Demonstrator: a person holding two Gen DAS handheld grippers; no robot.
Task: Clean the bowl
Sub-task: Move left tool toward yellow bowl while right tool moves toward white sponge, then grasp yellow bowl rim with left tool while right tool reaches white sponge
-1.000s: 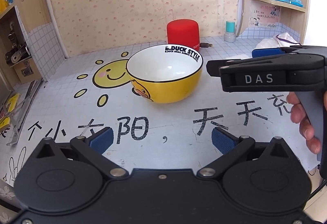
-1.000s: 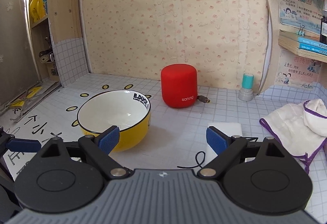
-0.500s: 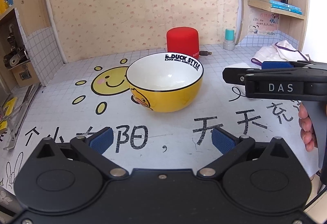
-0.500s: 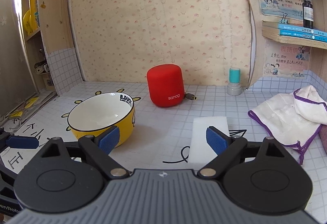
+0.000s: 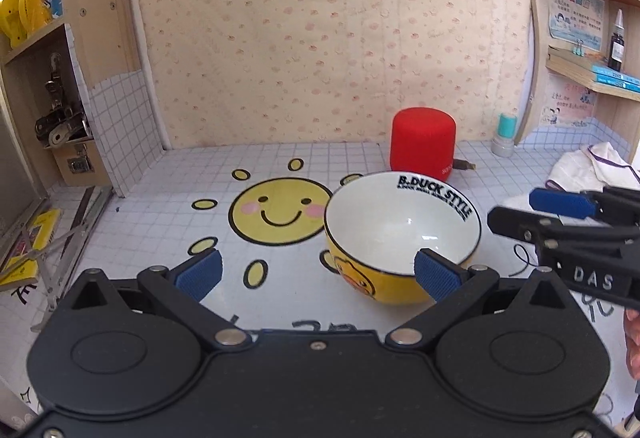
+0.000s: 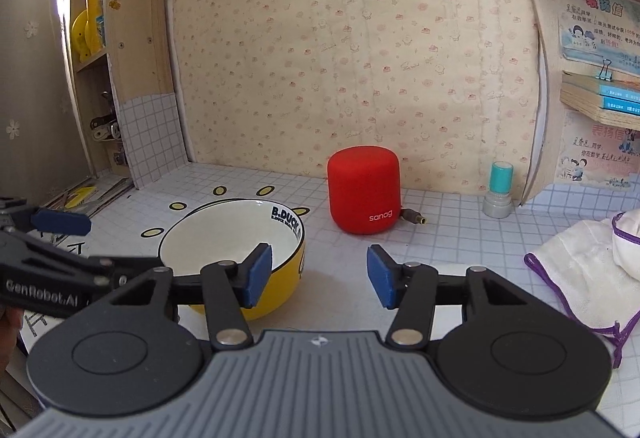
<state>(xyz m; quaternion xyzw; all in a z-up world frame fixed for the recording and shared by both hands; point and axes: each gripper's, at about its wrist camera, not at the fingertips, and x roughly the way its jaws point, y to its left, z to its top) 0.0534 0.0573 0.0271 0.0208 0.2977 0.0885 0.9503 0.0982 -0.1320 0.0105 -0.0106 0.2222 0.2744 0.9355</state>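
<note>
The yellow duck bowl [image 5: 400,234] with a white, empty inside stands upright on the tiled table mat. My left gripper [image 5: 316,274] is open just in front of it, with its right pad [image 5: 436,276] overlapping the near rim in the picture and its left pad over the mat. In the right wrist view the bowl [image 6: 232,238] sits ahead and to the left. My right gripper [image 6: 320,274] is half open with its jaws closing, and I see only bare mat between the pads. Its fingers [image 5: 560,204] reach in to the right of the bowl.
A red speaker [image 6: 362,194] with a plug stands behind the bowl, and a teal-topped stamp [image 6: 498,190] is near the back right. A white cloth with purple trim [image 6: 580,270] lies at the right. Wooden shelves flank both sides. A smiling sun [image 5: 276,212] is printed left of the bowl.
The right gripper's jaws have narrowed from wide open. The white pad seen between them earlier is now out of sight. The left gripper shifted left, so the bowl now sits towards its right finger.
</note>
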